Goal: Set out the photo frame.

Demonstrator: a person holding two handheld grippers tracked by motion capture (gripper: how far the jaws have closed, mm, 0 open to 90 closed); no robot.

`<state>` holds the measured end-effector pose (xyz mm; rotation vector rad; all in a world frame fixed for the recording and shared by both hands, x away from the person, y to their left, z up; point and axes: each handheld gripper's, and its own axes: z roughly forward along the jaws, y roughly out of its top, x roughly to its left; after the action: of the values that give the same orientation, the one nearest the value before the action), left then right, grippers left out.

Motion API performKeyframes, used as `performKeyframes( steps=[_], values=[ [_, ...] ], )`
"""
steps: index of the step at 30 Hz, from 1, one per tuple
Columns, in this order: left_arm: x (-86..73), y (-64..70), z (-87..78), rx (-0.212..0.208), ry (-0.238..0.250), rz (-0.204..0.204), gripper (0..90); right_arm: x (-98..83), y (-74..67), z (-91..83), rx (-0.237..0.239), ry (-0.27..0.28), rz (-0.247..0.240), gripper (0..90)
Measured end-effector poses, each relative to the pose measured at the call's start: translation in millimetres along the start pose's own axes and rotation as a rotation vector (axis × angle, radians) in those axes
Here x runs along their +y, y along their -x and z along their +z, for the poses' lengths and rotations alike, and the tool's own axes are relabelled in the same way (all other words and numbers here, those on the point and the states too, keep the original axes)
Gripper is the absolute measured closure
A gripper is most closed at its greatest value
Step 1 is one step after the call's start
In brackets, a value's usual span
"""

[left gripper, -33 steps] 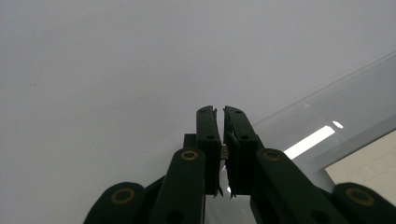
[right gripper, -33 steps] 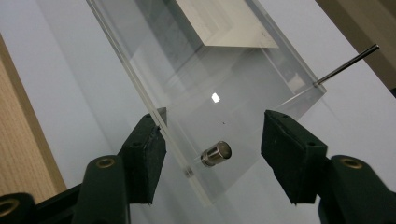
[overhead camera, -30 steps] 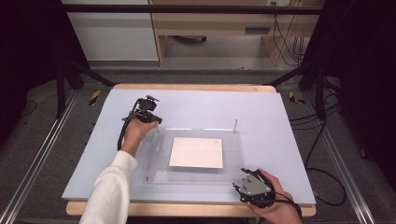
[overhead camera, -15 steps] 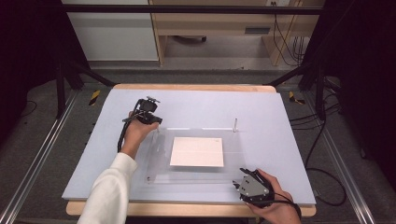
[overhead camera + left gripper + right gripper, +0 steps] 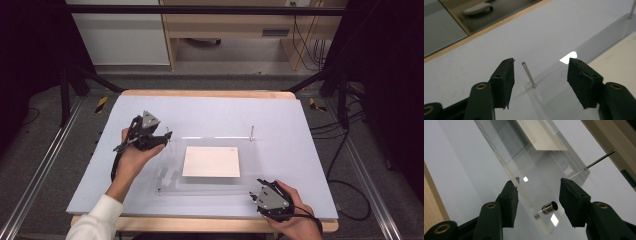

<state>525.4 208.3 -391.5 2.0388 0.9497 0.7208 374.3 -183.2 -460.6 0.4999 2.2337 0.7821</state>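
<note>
A clear acrylic plate [image 5: 250, 167] lies on the pale board with a white sheet [image 5: 211, 161] under its middle. Thin metal pins stand at its corners. My left gripper [image 5: 164, 137] is open at the plate's far left corner. In the left gripper view its jaws straddle a pin [image 5: 528, 74], which is nearer the left jaw and touches neither. My right gripper [image 5: 257, 192] is open at the near right corner. In the right gripper view a short metal sleeve [image 5: 550, 207] on the plate's corner [image 5: 541, 220] sits between the open jaws, untouched.
Another pin [image 5: 252, 132] rises at the plate's far right corner, also seen as the slanted pin [image 5: 599, 159]. The pale board [image 5: 210, 112] rests on a wooden table whose front edge [image 5: 200, 225] runs just below my right hand. Metal rails flank both sides.
My left gripper has come slightly nearer and turned toward the plate's far left pin. The right gripper has barely shifted.
</note>
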Motion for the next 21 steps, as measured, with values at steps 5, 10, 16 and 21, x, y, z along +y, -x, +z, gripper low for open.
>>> performKeyframes(
  steps=[5, 10, 16, 21],
  values=[
    [-26.4, 6.3, -21.5, -0.029, 0.035, 0.039, 30.0, 2.2, 1.1, -2.5, -0.02, 0.009, 0.019, 51.4],
    [-24.0, 3.7, -44.8, -0.057, 0.102, 0.005, 19.5, 5.8, 3.8, -6.0, -0.039, 0.025, 0.032, 53.2],
    [-18.8, 12.7, -59.5, -0.101, 0.114, 0.041, 12.2, 8.0, 6.4, -7.9, -0.046, 0.039, 0.055, 53.6],
    [-12.7, 19.3, -68.4, -0.128, 0.132, 0.061, 11.6, 10.8, 10.0, -9.6, -0.044, 0.042, 0.075, 53.6]
  ],
)
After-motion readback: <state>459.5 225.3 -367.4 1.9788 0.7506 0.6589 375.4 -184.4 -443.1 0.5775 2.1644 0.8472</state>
